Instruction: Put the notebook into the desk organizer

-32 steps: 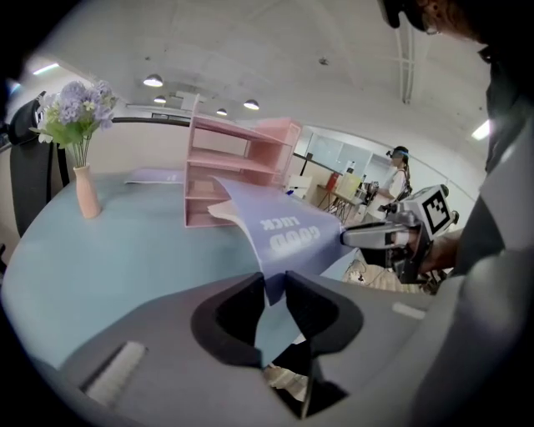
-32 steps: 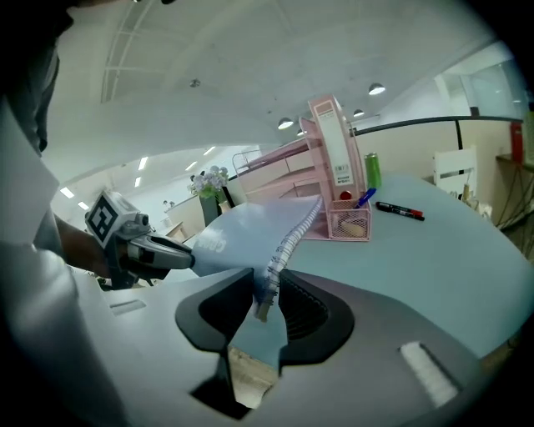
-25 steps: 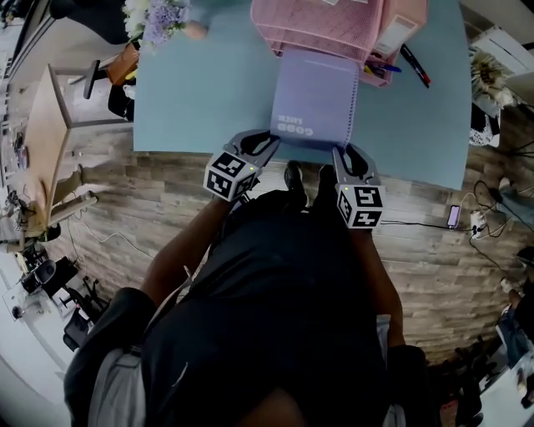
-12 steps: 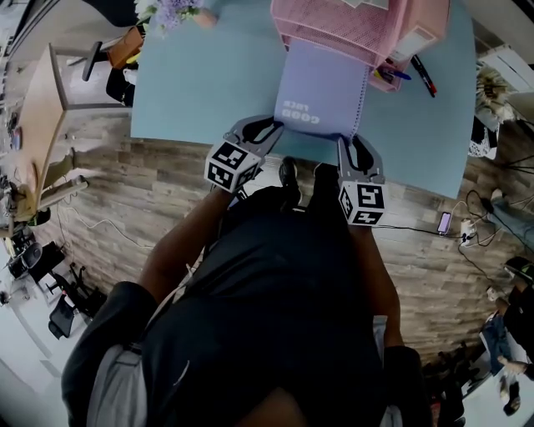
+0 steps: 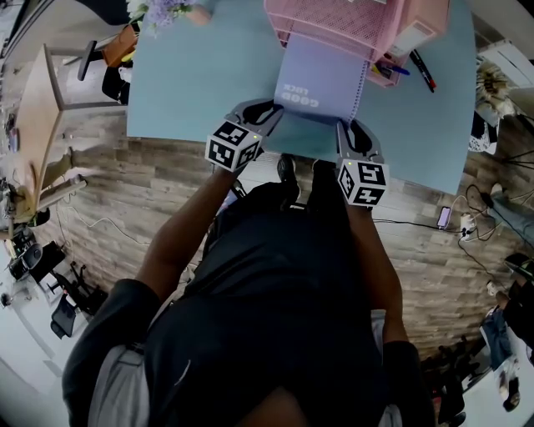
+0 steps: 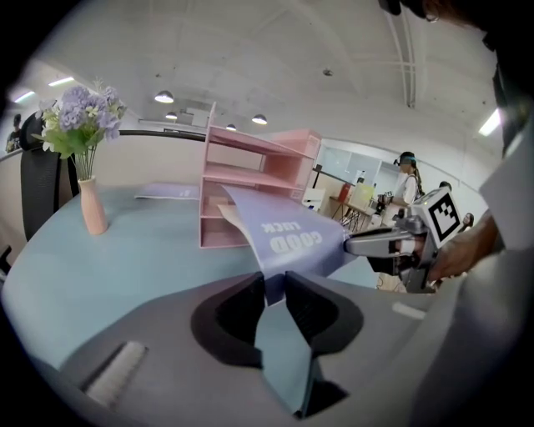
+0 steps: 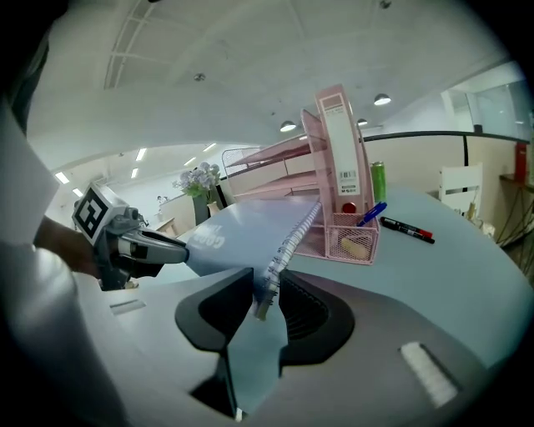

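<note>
A lavender spiral notebook (image 5: 321, 77) hangs tilted over the light blue table (image 5: 200, 83), near edge low. Its far end reaches in between the lower shelves of the pink desk organizer (image 5: 346, 21) and is hidden under the trays. My left gripper (image 5: 274, 107) is shut on the notebook's near left corner (image 6: 288, 238). My right gripper (image 5: 346, 125) is shut on the near right corner, at the spiral binding (image 7: 288, 242). In the left gripper view the organizer (image 6: 250, 167) stands straight ahead, and in the right gripper view the organizer (image 7: 334, 179) is just beyond the notebook.
A pink vase with purple flowers (image 6: 88, 204) stands at the table's far left. A mesh pen cup (image 7: 349, 238) with a blue pen joins the organizer's right side; a black and red marker (image 7: 407, 229) lies beside it. Behind is a green bottle (image 7: 377, 179).
Both grippers have moved forward over the table edge with the notebook. The notebook's far end has slid further into the organizer.
</note>
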### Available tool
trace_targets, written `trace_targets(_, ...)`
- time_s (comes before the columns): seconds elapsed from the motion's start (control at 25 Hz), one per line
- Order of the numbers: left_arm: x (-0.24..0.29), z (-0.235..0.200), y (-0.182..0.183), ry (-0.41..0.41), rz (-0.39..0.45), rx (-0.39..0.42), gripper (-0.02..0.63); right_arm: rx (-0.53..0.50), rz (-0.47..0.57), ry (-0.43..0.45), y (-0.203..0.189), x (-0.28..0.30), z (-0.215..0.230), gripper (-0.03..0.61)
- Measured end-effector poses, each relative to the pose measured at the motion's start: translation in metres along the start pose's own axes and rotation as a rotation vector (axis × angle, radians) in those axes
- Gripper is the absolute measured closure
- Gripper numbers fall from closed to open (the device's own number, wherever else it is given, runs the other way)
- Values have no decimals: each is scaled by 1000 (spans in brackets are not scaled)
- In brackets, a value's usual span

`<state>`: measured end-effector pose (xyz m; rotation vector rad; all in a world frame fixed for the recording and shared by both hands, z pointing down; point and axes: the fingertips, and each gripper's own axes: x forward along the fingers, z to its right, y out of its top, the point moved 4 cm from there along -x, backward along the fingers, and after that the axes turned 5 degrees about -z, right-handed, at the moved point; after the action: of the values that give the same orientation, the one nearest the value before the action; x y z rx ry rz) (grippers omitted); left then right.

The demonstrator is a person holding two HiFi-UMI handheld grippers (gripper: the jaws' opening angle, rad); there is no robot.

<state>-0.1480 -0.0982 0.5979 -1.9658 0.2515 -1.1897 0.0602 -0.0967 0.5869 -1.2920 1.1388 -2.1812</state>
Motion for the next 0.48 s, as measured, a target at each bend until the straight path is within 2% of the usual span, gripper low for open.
trace_targets(0.48,21,-19,2,15,-34,-55,471,80,-95,5,4,28,13,482)
